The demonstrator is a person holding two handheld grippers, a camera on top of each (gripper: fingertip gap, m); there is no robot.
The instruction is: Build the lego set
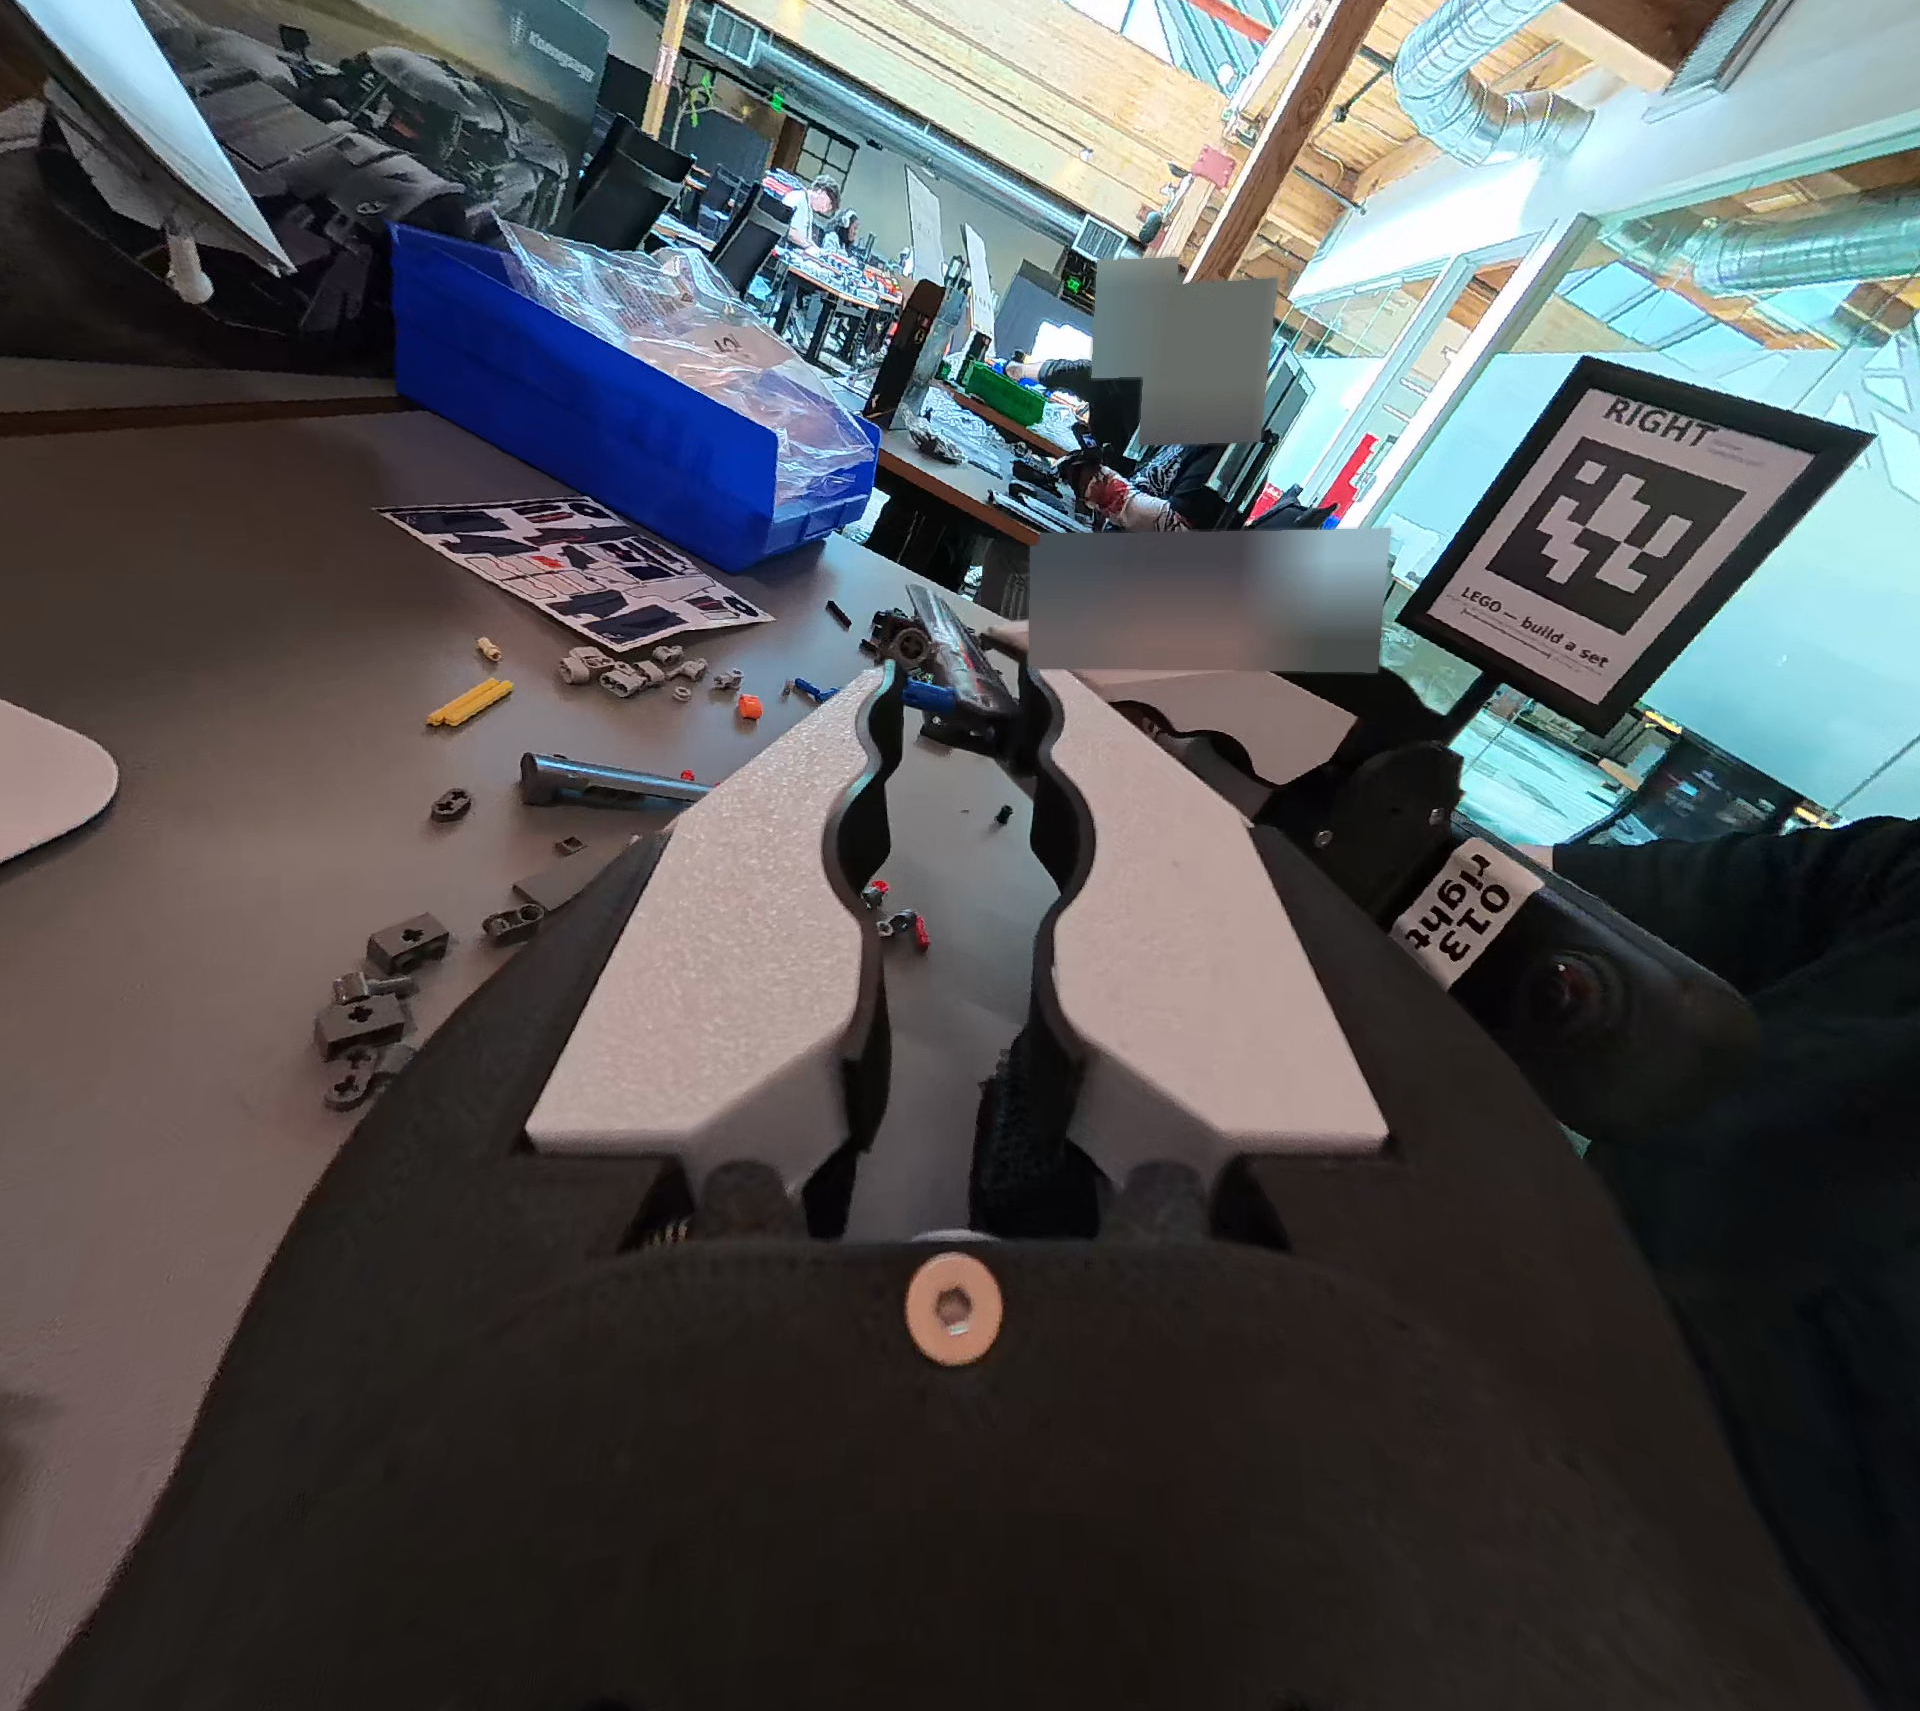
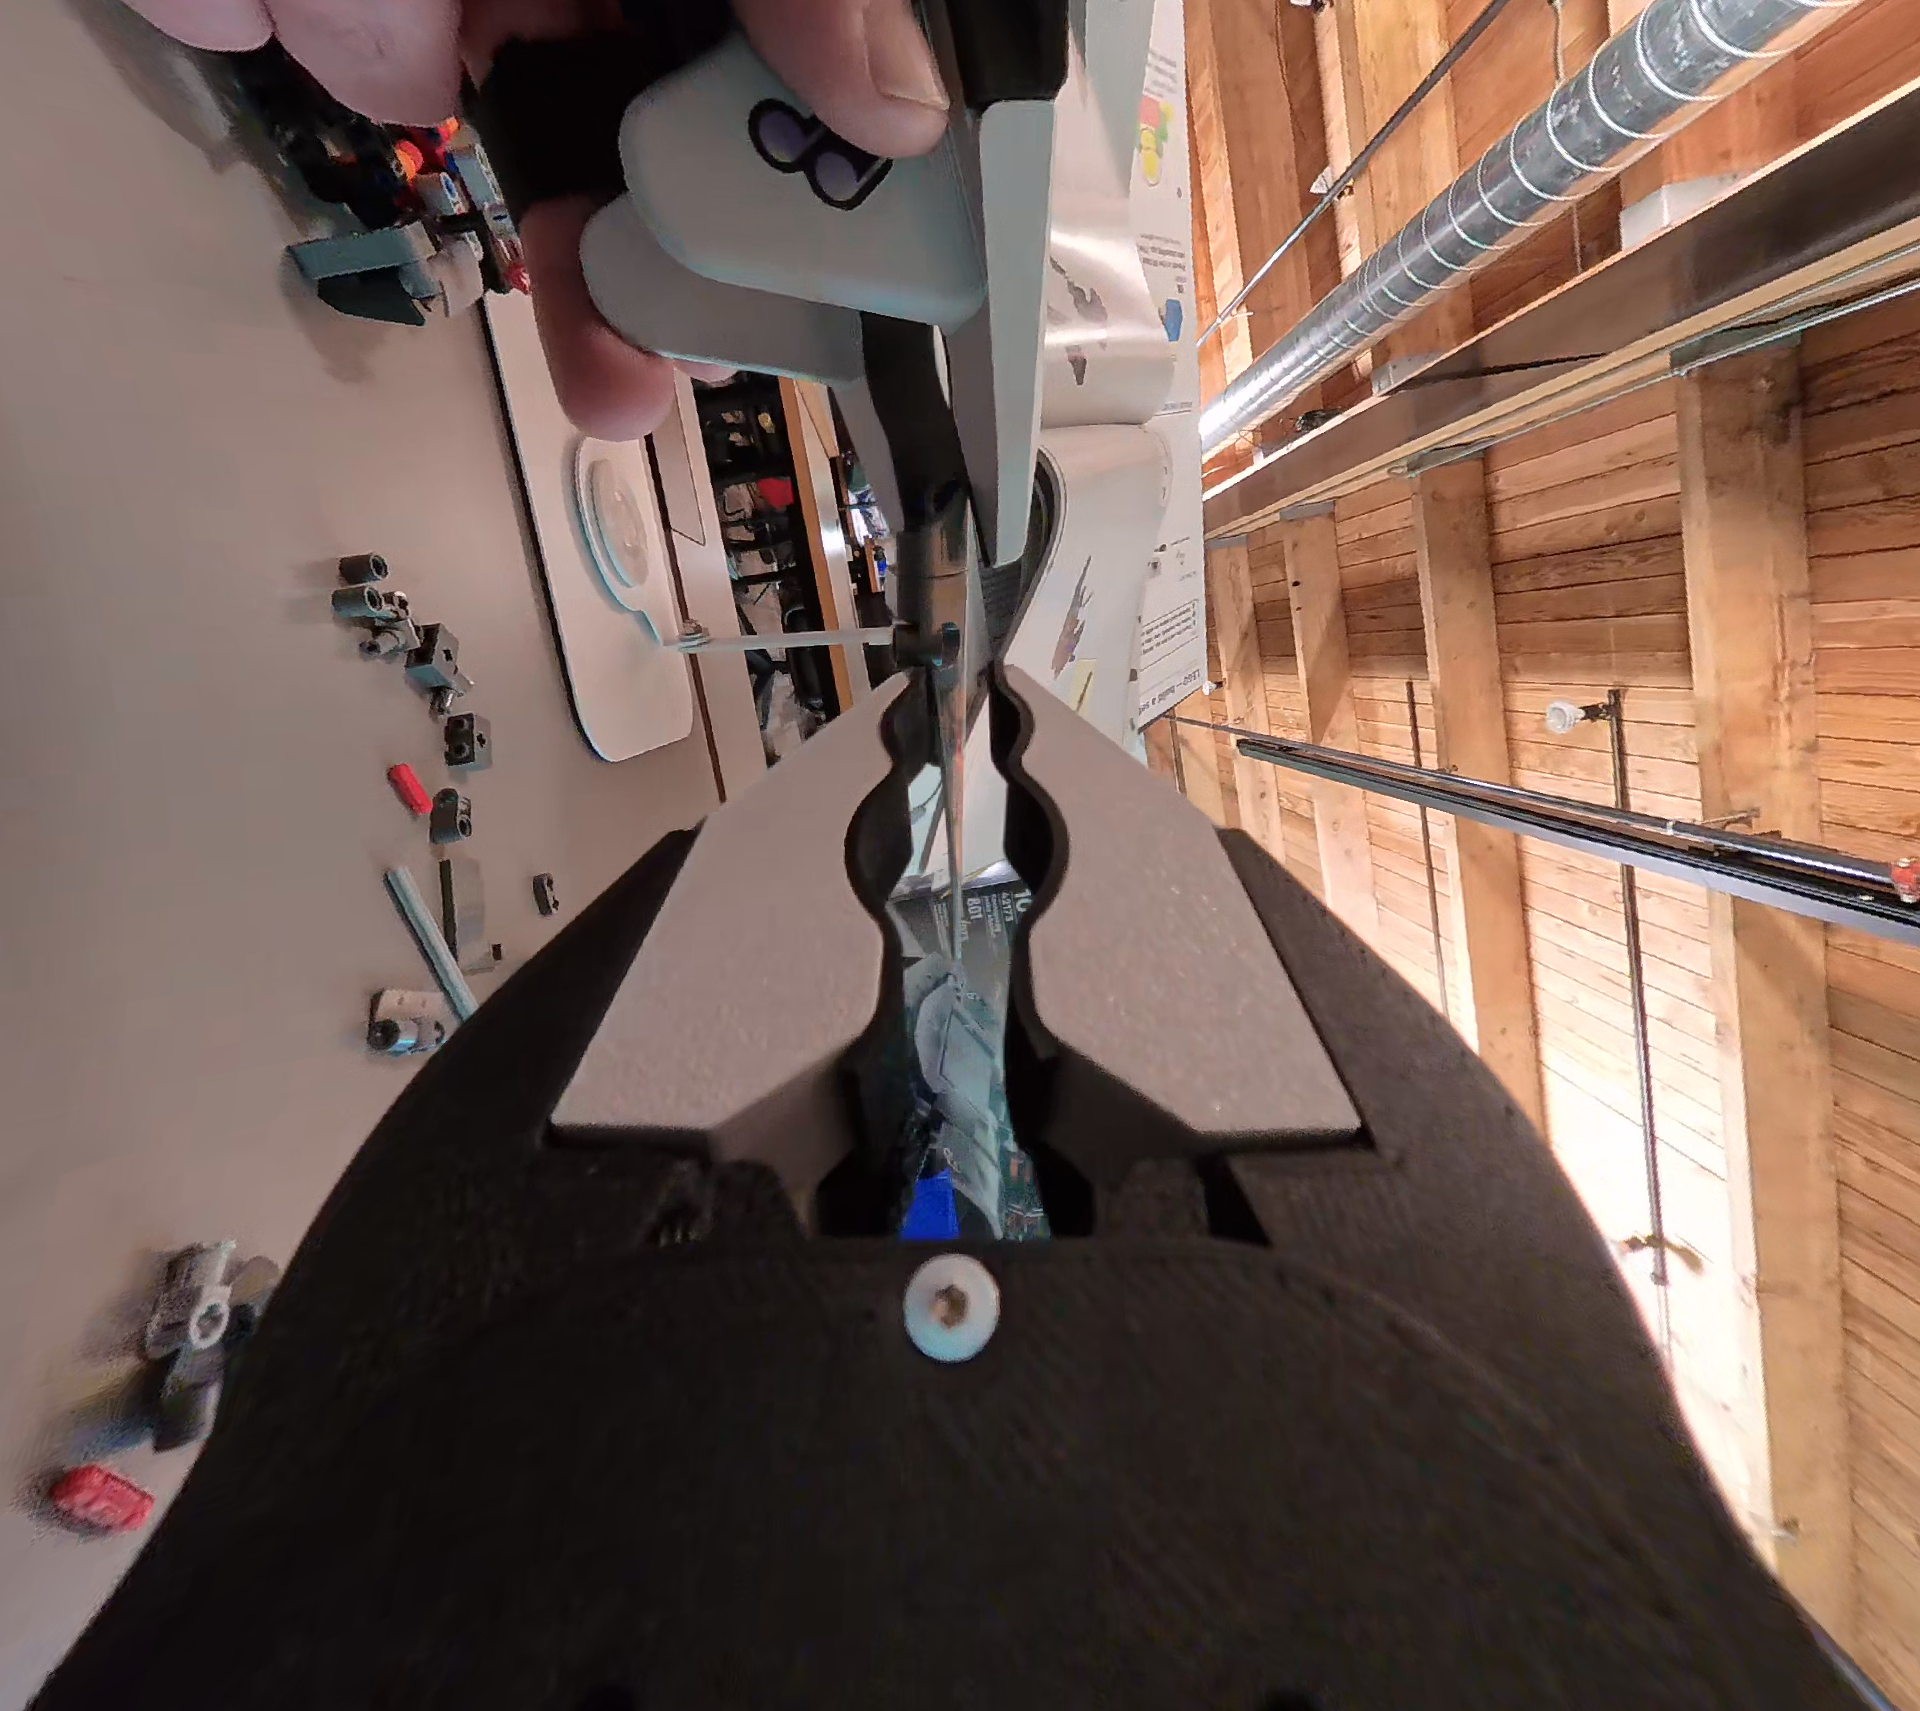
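Holding a small dark subassembly (image 1: 951,674) up off the surface (image 1: 208,581) between both tools is where things stand: the left tongs (image 1: 956,690) are closed down narrow on its near end, and the right tongs (image 2: 951,690) look pinched onto the same black piece, with a thin grey axle (image 2: 779,640) sticking out sideways from it in the right wrist view. I can't tell exactly which part each tip is touching since the piece is tiny and half hidden. The person's bare fingers (image 2: 821,30) are right there on the left tool's handle. Loose parts are scattered on the surface to the left: yellow axles (image 1: 470,701), grey connectors (image 1: 623,672), an orange bit (image 1: 749,706), a long dark grey tube (image 1: 608,780) and a cluster of dark grey bricks (image 1: 374,996) nearer in. Farther back there's the sticker sheet (image 1: 577,570) and a blue bin (image 1: 623,414) stuffed with clear bags, with the set's box (image 1: 312,51) propped behind. My guess for doing this step well: keep one side steady as the anchor, line the axle up dead straight with its hole, and push slowly along that line, because any twist would likely pop the piece out of those narrow tips.
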